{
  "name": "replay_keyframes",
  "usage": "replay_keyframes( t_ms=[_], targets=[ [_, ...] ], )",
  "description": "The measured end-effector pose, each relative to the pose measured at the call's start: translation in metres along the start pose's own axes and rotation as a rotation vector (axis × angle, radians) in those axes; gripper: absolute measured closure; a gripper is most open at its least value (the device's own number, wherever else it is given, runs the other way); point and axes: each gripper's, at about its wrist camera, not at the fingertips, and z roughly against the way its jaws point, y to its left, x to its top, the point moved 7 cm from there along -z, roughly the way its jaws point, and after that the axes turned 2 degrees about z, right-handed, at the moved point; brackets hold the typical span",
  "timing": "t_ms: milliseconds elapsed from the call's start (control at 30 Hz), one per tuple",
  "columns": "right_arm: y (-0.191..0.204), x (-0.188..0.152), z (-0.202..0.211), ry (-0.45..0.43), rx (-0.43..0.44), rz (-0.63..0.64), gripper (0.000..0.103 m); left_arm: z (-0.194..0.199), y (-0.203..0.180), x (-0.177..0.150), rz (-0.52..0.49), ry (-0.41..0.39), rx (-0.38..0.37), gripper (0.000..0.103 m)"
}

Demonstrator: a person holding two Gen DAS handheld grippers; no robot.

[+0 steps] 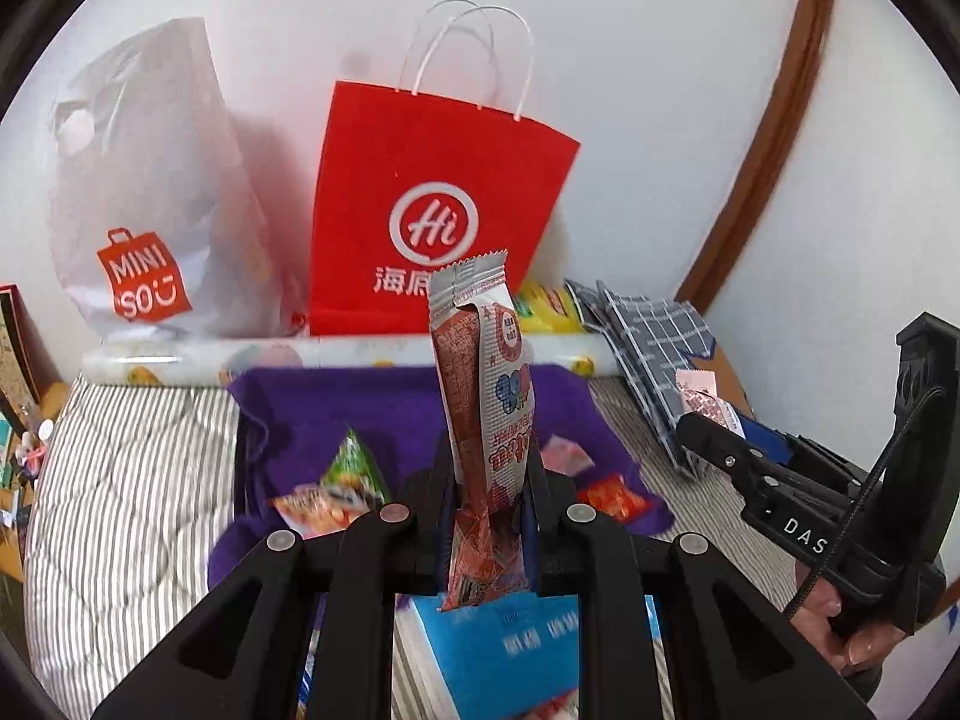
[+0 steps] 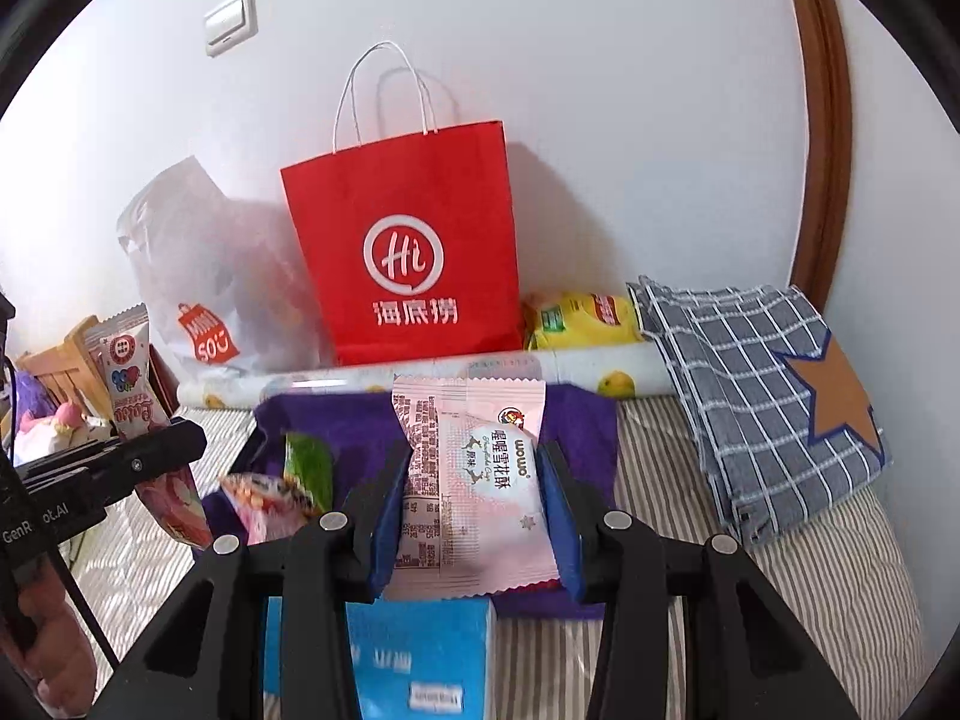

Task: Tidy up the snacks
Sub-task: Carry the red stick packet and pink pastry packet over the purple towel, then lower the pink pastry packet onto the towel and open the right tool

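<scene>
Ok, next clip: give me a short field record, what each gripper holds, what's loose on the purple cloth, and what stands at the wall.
left gripper: jaws shut on a tall red-and-silver snack stick pack, held upright
right gripper: jaws shut on a pink snack packet
purple cloth: green triangular packet and other small loose snacks
at wall: red paper bag, white Miniso bag
below grippers: blue box
surface: striped bedding
</scene>
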Motion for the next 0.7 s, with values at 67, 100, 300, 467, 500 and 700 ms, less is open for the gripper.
replay_keyframes(
  t_ms=[67, 100, 300, 467, 500, 700],
  targets=[
    [-0.001, 0.005, -0.007, -0.006, 0.003, 0.001, 0.063, -0.007, 0.005, 0.003, 0.003, -0.003, 0.017, 0.085],
    [-0.002, 0.006, -0.013, -0.012, 0.000, 0.004, 0.063, -0.012, 0.010, 0.003, 0.007, -0.006, 0.028, 0.085],
    [-0.018, -0.017, -0.057, 0.036, 0.017, -0.030, 0.063, -0.039, 0.037, -0.014, 0.067, 0.040, 0.025, 0.085],
    [-0.031, -0.032, -0.078, 0.088, -0.026, -0.025, 0.063, -0.054, 0.051, -0.030, 0.115, 0.084, 0.017, 0.085],
    [-0.032, -0.032, -0.078, 0.090, -0.017, -0.036, 0.063, -0.054, 0.053, -0.031, 0.122, 0.085, 0.016, 0.085],
    [-0.030, -0.036, -0.077, 0.082, 0.061, -0.075, 0.063, -0.054, 0.062, -0.037, 0.137, 0.067, 0.047, 0.085]
  ],
)
